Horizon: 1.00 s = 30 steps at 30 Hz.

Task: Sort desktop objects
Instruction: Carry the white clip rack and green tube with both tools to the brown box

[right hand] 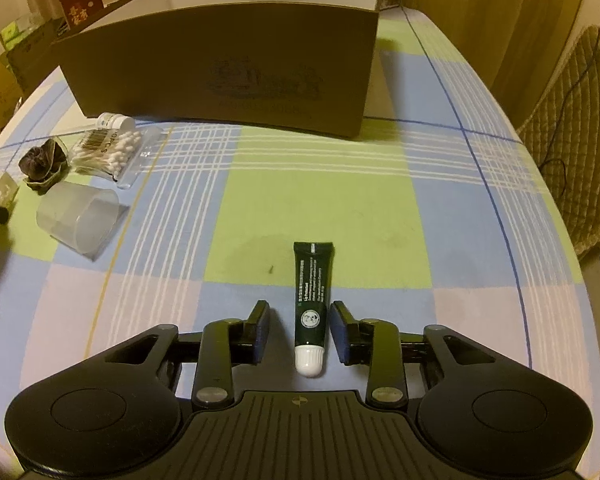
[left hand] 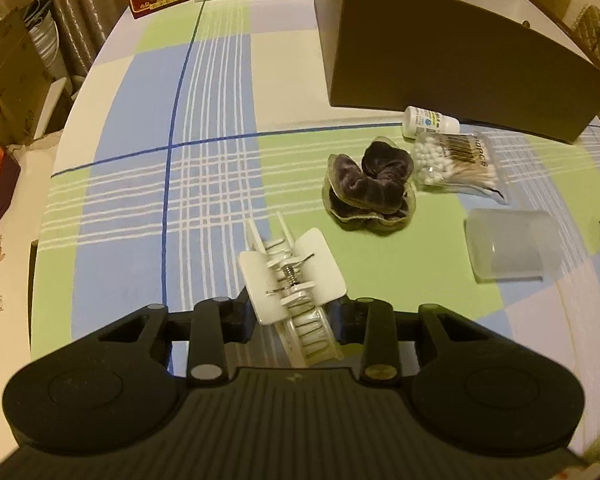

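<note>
The left gripper (left hand: 292, 316) is clamped on the white hair claw clip (left hand: 292, 284) near the table's (left hand: 204, 92) front edge, gripping it across the hinge, probably so it lifts without springing open. The right gripper (right hand: 300, 334) stands apart around the dark green tube (right hand: 313, 300), pads clear of it, the tube lying flat. The brown box (right hand: 220, 68) by the far edge looks like the destination.

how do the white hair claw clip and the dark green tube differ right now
The white hair claw clip is clamped between the left gripper pads; the dark green tube lies free between the right gripper open jaws, touching neither pad. The clip is white, toothed and sprung; the tube is smooth and dark with a white cap. Both sit over the checked tablecloth.
</note>
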Each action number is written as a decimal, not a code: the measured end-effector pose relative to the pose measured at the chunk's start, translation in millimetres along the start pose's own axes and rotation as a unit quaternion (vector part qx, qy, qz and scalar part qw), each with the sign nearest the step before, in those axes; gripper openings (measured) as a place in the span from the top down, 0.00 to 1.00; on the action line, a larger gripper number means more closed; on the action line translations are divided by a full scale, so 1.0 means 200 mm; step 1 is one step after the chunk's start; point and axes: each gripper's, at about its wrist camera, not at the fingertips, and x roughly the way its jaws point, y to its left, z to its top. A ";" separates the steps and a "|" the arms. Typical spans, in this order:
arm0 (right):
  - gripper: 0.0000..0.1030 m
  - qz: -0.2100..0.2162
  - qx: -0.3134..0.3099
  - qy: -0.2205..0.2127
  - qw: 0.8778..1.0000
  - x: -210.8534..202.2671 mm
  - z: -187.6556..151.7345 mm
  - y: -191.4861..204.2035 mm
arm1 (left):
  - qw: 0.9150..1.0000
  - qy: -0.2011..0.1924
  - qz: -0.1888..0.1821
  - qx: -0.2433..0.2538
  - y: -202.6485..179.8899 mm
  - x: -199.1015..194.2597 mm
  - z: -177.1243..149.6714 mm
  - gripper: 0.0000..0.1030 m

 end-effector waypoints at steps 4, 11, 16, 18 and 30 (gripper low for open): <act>0.71 -0.004 0.006 -0.005 1.000 0.01 0.00 0.00 | 1.000 -0.002 0.002 0.002 0.00 0.00 0.00 0.71; 0.87 -0.007 -0.001 0.002 1.000 0.00 0.00 0.02 | 0.999 0.002 -0.003 0.032 -0.06 -0.03 -0.04 0.71; 0.87 0.007 0.004 0.013 1.000 -0.02 -0.01 0.03 | 0.999 0.002 -0.011 0.038 -0.09 -0.06 -0.04 0.73; 0.87 0.020 0.011 0.017 1.000 -0.03 -0.01 0.03 | 0.999 -0.001 -0.014 0.040 -0.10 -0.07 -0.03 0.73; 0.87 0.069 0.027 -0.022 0.997 -0.18 0.09 0.05 | 0.998 -0.035 -0.018 0.052 -0.15 -0.22 0.05 0.73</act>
